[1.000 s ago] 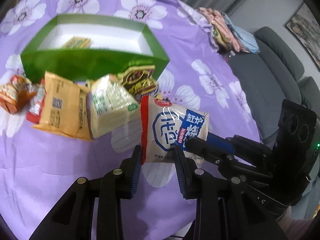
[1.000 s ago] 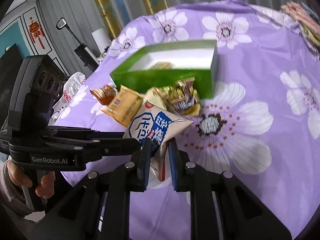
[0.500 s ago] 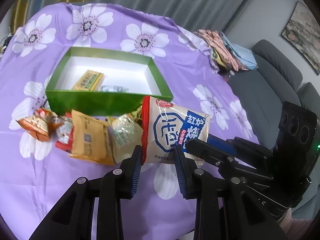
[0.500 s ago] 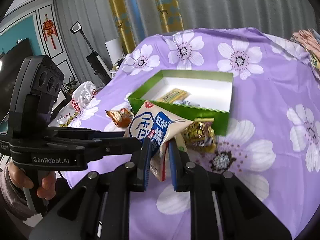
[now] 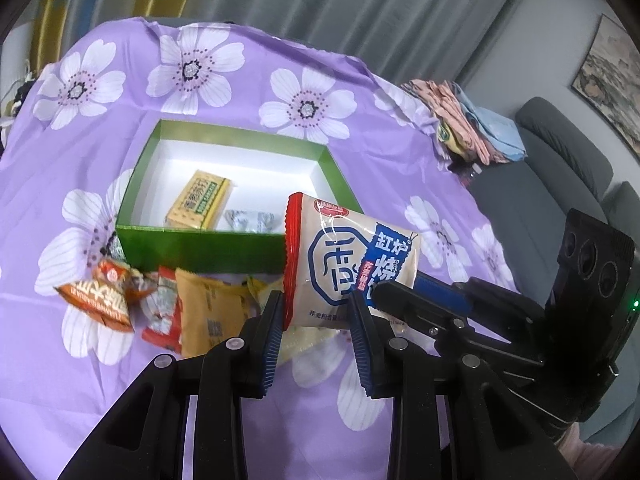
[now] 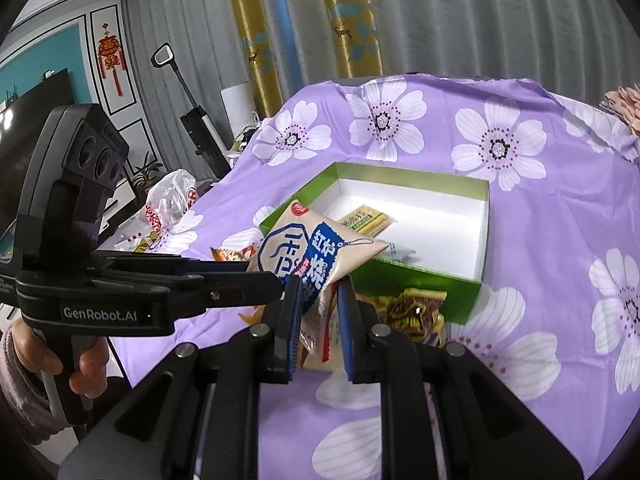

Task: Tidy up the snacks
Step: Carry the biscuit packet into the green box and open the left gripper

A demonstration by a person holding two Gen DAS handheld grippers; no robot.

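Both tools grip one snack: a cream plastic packet with a red crimped edge and blue printed characters [image 5: 344, 264], lifted clear of the purple flowered tablecloth [image 5: 400, 152]. The left gripper [image 5: 318, 312] has its blue ribbed pads pressed against the packet's lower end, one on each side, at a middling gap set by the packet's width. The right gripper [image 6: 318, 304] pinches the packet's other edge with its pads drawn close together, only the thin foil between them. The packet hangs just in front of the near wall of the open green cardboard box with a white inside [image 5: 200, 248], which holds a yellow wrapped biscuit bar [image 5: 198, 200] and a silvery packet [image 5: 248, 220]. More wrapped snacks lie on the cloth before the box
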